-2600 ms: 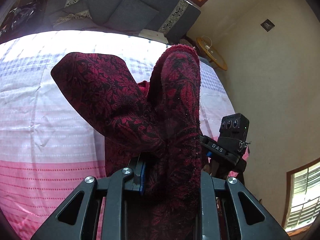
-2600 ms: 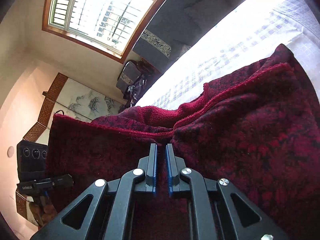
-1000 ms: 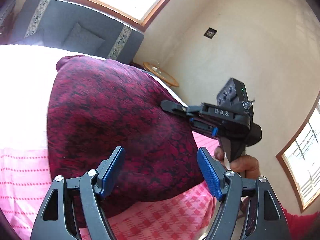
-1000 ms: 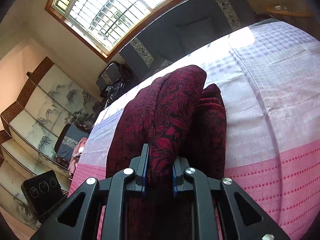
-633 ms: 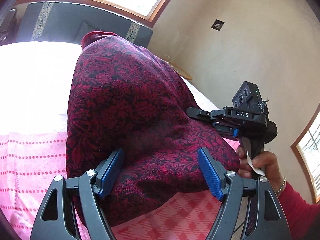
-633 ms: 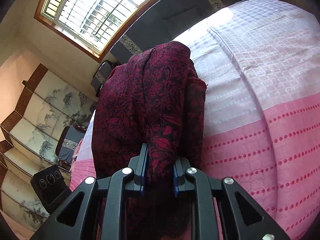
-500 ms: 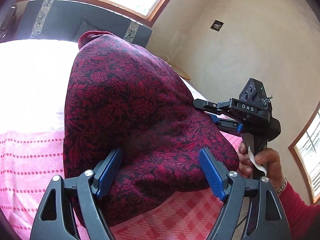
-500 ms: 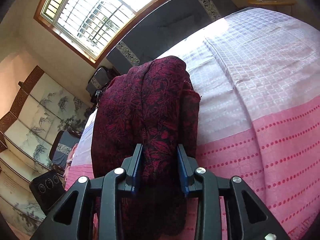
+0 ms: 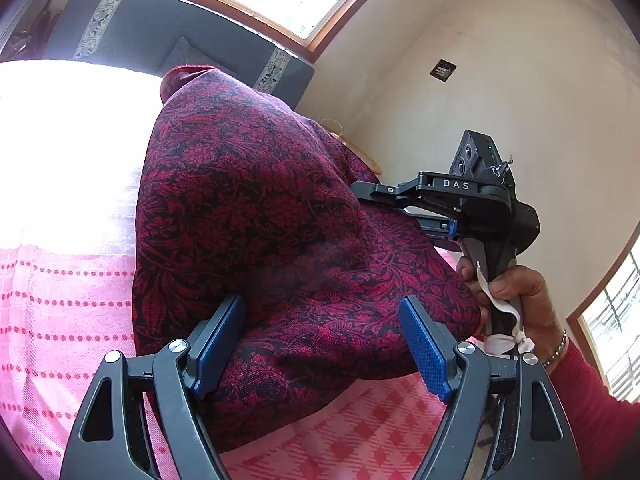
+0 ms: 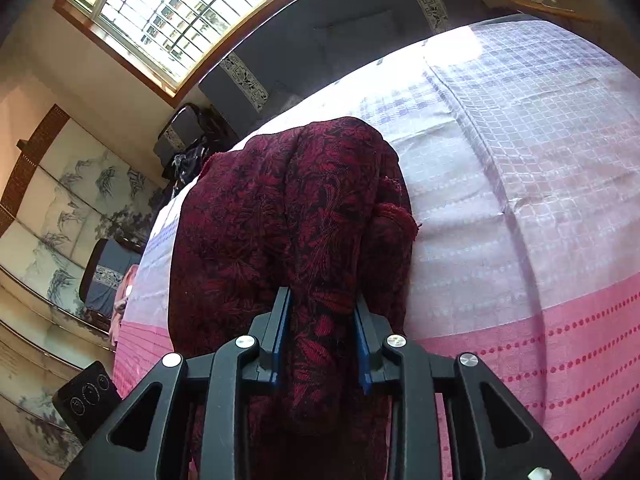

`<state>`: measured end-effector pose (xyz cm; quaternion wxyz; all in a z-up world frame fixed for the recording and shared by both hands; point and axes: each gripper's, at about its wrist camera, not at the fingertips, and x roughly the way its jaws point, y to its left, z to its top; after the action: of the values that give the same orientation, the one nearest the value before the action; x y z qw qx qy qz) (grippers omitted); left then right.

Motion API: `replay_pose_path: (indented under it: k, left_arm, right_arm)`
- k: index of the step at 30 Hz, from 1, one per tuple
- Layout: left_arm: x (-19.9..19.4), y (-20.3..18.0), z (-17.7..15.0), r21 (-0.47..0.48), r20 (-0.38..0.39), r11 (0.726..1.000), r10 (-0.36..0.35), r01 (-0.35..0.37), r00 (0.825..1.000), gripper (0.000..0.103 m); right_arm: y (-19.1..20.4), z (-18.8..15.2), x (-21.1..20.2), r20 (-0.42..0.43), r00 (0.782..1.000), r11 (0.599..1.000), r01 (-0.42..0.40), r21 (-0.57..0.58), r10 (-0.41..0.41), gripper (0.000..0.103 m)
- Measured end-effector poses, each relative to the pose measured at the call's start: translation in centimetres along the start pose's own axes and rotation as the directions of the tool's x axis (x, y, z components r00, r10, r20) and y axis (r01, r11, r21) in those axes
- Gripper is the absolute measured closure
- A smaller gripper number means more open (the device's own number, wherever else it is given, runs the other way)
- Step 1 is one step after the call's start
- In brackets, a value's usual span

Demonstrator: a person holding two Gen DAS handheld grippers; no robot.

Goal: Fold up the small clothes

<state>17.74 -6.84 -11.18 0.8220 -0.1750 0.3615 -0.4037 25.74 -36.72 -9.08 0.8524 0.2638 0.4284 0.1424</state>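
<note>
A dark red, black-patterned cloth (image 9: 272, 240) lies bunched on the pink and white bed sheet (image 9: 60, 320). My left gripper (image 9: 320, 344) is open, its blue pads wide apart on either side of the cloth's near edge. My right gripper (image 10: 322, 332) has its jaws parted around a fold of the same cloth (image 10: 280, 216), the fabric still lying between the pads. In the left wrist view the right gripper (image 9: 400, 208) sits at the cloth's right side, held by a hand.
A grey sofa (image 10: 340, 40) stands beyond the bed under a window. A folding painted screen (image 10: 60, 208) stands at the left. A small round wooden table (image 10: 540, 0) is at the back right corner by the wall.
My left gripper let go of the cloth and opened wide. The cloth came down onto the bed. My right gripper's jaws have spread apart from a tight pinch in the last half second.
</note>
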Motion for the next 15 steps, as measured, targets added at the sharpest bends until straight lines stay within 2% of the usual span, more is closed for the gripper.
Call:
replay_pose_path:
  k: [3, 6, 8, 11, 15]
  left_arm:
    - [-1.3, 0.8, -0.1, -0.052, 0.064, 0.998, 0.023, -0.019, 0.998, 0.024]
    - [-2.0, 1.5, -0.3, -0.09, 0.09, 0.996, 0.019, -0.011, 0.996, 0.024]
    - [-2.0, 1.3, -0.4, -0.084, 0.083, 0.996, 0.024, -0.017, 0.996, 0.024]
    - [-1.9, 1.0, -0.4, -0.068, 0.066, 0.998, 0.021, -0.017, 0.998, 0.024]
    - [-1.9, 1.1, -0.5, -0.069, 0.06, 0.998, 0.017, -0.013, 0.998, 0.024]
  right_arm:
    - [2.0, 1.1, 0.1, 0.048, 0.991, 0.992, -0.124, -0.009, 0.124, 0.081]
    - [3.3, 1.7, -0.6, 0.13, 0.958, 0.967, -0.251, -0.042, 0.254, 0.083]
    - [2.2, 1.6, 0.2, 0.145, 0.955, 0.966, -0.257, -0.023, 0.257, 0.083]
    - [-1.8, 0.7, 2.5, 0.115, 0.972, 0.976, -0.213, 0.055, 0.206, 0.083]
    - [-3.9, -0.3, 2.9, 0.111, 0.963, 0.963, -0.256, 0.083, 0.247, 0.083]
